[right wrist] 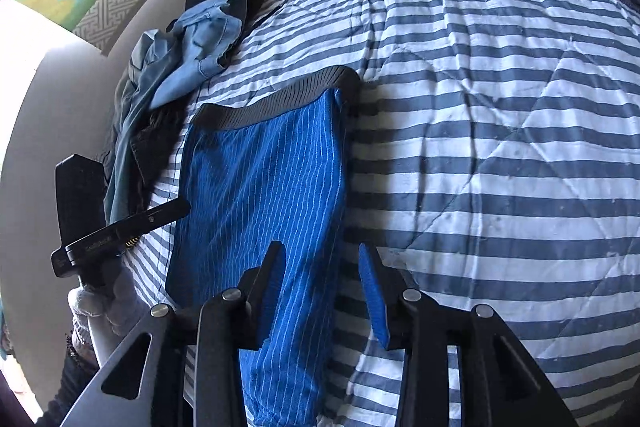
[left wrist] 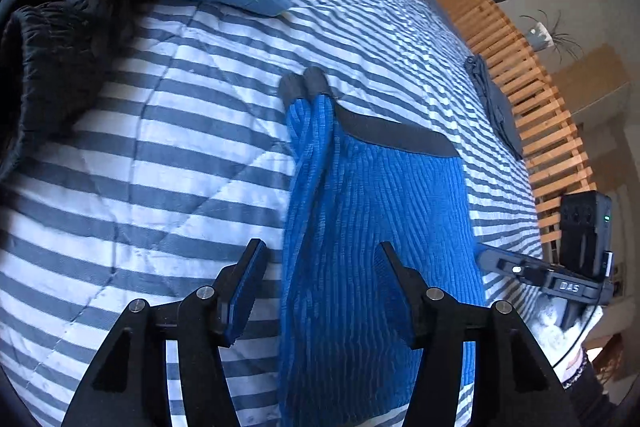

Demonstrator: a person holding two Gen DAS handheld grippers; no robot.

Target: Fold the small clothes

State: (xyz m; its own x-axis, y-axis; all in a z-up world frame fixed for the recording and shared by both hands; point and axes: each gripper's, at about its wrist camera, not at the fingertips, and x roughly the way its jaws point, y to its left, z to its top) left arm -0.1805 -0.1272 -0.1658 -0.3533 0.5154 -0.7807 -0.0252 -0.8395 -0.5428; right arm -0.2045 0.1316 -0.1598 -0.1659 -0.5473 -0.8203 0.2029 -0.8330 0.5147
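The blue striped shorts (left wrist: pixel 376 227) are lying on the striped quilt (left wrist: pixel 160 147), already folded in on one side with the grey waistband (right wrist: pixel 276 99) at the far end. Both the left gripper (left wrist: pixel 320 291) and the right gripper (right wrist: pixel 320 291) are hanging over the cloth with jaws apart and nothing pinched. If it were me, I'd grab the two near corners low and evenly, then carry them up to the waistband so the fold lands square.

My left hand-held gripper (left wrist: pixel 320 291) points down with its jaws apart. My right hand-held gripper (right wrist: pixel 324 291) does too, holding nothing.
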